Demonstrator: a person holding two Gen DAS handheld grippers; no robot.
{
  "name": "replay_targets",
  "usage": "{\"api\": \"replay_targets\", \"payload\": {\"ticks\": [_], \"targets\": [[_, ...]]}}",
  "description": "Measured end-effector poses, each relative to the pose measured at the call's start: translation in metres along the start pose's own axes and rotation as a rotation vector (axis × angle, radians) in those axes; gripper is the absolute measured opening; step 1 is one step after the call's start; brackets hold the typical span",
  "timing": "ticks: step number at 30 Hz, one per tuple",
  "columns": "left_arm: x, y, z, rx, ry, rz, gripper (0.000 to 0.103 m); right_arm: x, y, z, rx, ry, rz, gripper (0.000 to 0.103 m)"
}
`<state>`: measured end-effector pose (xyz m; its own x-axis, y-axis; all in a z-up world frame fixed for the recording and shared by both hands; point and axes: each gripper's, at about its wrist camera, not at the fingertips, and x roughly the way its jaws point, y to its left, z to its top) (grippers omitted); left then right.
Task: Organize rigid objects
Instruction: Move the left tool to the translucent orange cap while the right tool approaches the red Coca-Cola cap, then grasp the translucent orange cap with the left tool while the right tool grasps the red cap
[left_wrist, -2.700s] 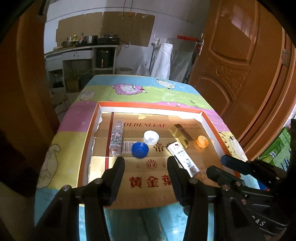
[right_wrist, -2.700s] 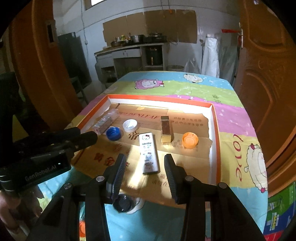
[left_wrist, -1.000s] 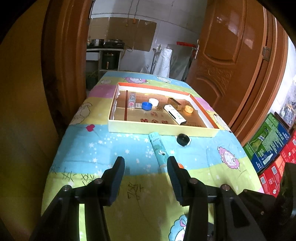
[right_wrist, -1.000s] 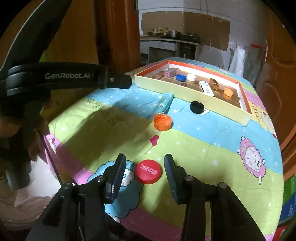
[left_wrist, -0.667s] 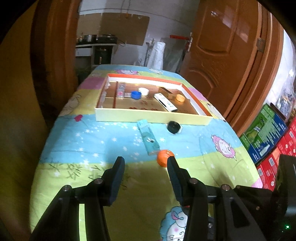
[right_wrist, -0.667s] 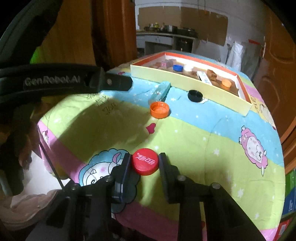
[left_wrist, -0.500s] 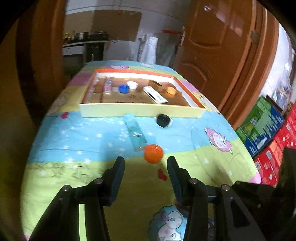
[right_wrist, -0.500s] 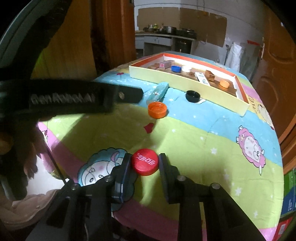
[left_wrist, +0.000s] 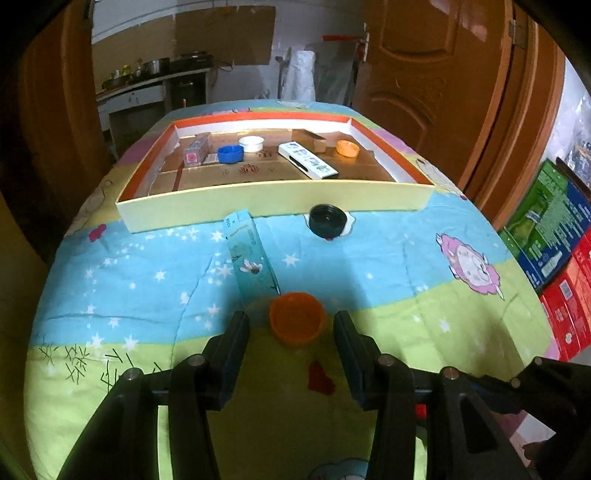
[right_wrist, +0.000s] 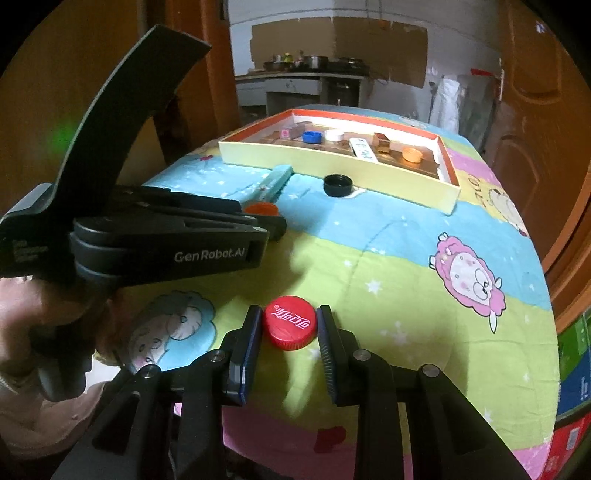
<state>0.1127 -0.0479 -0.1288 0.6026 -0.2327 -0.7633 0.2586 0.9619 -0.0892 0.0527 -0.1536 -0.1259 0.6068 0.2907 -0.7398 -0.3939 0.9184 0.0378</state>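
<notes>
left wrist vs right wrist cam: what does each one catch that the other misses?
Left wrist only: the left gripper from behind, jaws closing around the upturned orange plastic cap but not yet touching it; stacked green and red cartons by the door.

Right wrist only: the right gripper shut on the red screw cap with white lettering; the left gripper's side and the hand holding it.

Both: shallow cardboard tray, black round lid, long teal box, cartoon tablecloth.

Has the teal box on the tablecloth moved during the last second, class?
No. The teal box lies with its far end by the yellow tray's front wall, beside the black cap, as before.
</notes>
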Motion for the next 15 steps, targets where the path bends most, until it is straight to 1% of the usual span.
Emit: {"api": "replay_targets", "payload": {"ticks": [1,2,3,5,10,15], "targets": [[0.0,0.001,0.0,-0.007,-0.003,0.013,0.037,0.0,-0.002,0.0,0.006,0.001,0.001,0.031],[0.0,0.002,0.0,-0.011,-0.005,0.022,0.032,0.0,-0.004,-0.001,0.011,0.0,0.004,0.031],[-0.001,0.002,0.0,-0.012,-0.006,0.021,0.03,0.0,-0.005,0.0,0.016,-0.001,0.006,0.031],[-0.002,0.005,-0.001,-0.017,-0.011,-0.002,0.03,0.0,-0.005,-0.001,0.019,-0.003,0.008,0.031],[-0.01,0.007,-0.004,-0.032,-0.026,-0.02,0.03,0.001,-0.005,-0.001,0.018,-0.006,0.009,0.031],[-0.024,0.005,-0.001,-0.032,-0.064,-0.031,0.03,-0.003,-0.005,0.0,0.029,-0.015,0.001,0.031]]}}
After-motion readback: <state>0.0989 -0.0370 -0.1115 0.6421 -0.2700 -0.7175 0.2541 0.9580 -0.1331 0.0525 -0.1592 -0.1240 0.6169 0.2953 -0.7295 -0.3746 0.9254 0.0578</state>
